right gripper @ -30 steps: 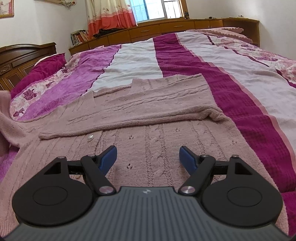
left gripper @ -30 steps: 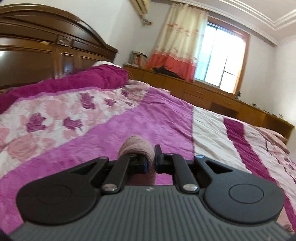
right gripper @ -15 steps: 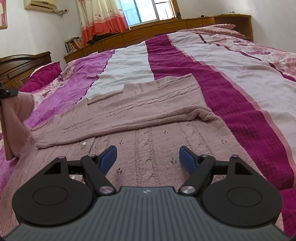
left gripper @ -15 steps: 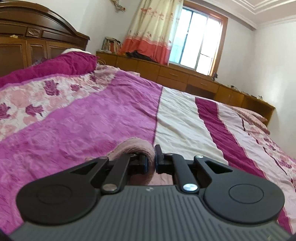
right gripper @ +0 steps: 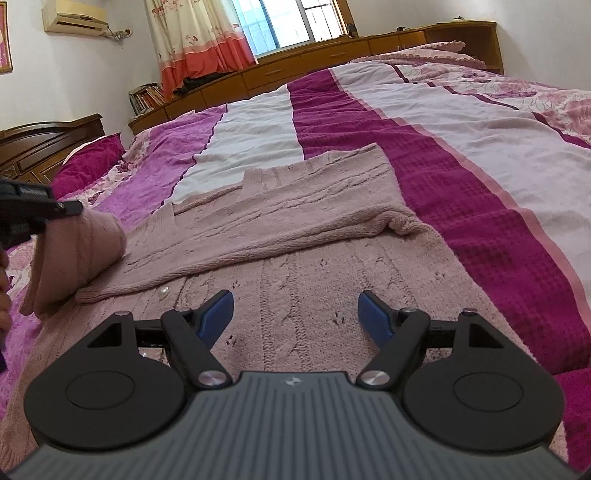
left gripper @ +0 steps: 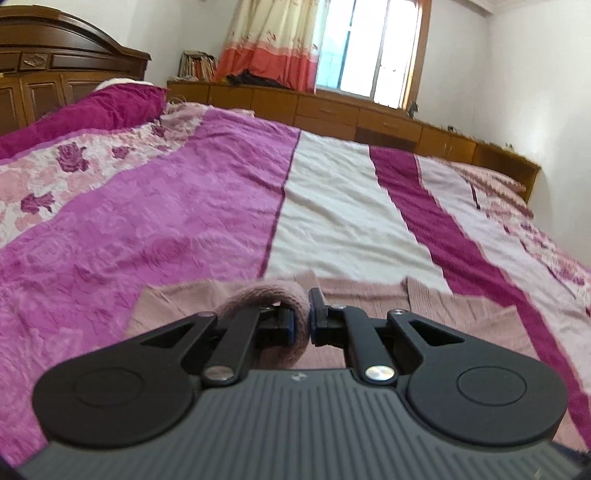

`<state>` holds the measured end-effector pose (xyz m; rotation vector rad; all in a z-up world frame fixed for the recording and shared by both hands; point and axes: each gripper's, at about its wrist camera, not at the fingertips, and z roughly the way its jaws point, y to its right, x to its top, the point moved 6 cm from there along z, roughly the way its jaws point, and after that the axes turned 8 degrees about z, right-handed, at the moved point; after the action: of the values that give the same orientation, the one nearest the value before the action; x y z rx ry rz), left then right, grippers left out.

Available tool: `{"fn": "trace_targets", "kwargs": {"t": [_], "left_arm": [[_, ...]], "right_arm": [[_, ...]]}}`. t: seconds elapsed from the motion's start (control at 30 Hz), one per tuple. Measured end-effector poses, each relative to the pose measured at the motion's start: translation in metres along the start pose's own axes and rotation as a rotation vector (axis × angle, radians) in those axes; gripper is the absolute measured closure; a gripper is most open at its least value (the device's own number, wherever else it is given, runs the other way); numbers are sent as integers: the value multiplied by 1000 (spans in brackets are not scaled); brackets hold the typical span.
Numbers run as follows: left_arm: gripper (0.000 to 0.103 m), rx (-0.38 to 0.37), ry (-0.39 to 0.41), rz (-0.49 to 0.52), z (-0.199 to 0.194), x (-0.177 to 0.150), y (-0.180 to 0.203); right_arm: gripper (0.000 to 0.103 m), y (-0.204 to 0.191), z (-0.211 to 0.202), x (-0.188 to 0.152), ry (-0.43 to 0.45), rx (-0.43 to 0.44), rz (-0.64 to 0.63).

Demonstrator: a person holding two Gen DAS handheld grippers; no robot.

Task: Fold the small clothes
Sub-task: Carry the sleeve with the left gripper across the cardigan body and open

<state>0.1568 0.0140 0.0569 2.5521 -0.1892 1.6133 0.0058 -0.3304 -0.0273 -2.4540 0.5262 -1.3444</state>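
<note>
The left tongs (left gripper: 302,326) pinch the cardigan (right gripper: 295,236) sleeve (right gripper: 79,254) – lifted for folding inward; the right tongs (right gripper: 297,314) wait wide open, empty.

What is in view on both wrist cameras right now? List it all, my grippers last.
Sweater: one, dusty pink knit, spread on the bed, one sleeve folded across the body.
Sleeve end: one, pink, lifted at the sweater's left side.
Bedspread: one, purple, white and magenta stripes with floral bands.
Pillow: one, magenta, by the headboard.
Headboard: one, dark wood.
Cabinets: one run, brown wood, under the window.
Curtain: one, cream and coral.
Air conditioner: one, cream, high on the wall.
Left gripper: black, shut on the sleeve end.
Right gripper: blue pads, open above the sweater.
</note>
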Motion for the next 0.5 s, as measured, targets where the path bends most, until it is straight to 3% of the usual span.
{"fn": "trace_targets", "kwargs": {"t": [0.43, 0.5], "left_arm": [[91, -65, -141, 42, 19, -45, 24], [84, -87, -172, 31, 21, -50, 25]], "right_arm": [[23, 2, 1, -1, -2, 3, 4], [23, 2, 1, -1, -2, 3, 5]]}}
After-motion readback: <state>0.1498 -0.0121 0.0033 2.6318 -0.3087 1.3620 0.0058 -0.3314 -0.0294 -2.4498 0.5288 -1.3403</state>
